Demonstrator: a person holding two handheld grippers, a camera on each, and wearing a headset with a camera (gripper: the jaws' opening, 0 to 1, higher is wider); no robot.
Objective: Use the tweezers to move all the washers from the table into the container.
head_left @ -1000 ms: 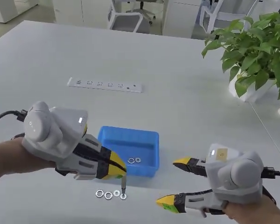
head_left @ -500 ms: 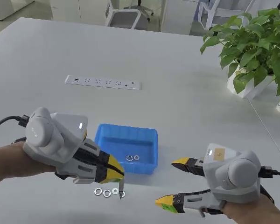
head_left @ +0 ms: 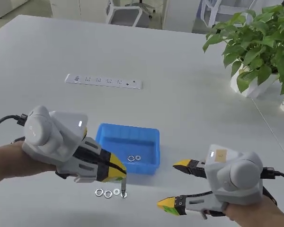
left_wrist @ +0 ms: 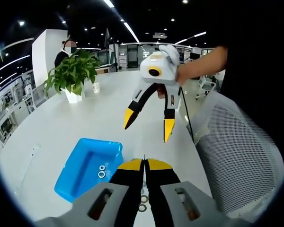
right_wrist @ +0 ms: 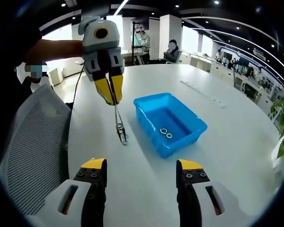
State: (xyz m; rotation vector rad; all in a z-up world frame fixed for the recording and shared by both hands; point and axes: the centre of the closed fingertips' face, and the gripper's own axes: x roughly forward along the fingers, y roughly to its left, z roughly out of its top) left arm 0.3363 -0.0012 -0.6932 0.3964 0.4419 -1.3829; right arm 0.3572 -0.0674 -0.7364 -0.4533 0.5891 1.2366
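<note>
Keeping tweezers [right_wrist: 117, 118] clamped in left gripper [head_left: 117, 171], tips nearly pinched at end washer [head_left: 123, 194]; grasp unclear, still no lift, pickup pending.

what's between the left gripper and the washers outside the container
the tweezers, clamped in the left gripper, reach down to the row of washers; clearest in the right gripper view
</note>
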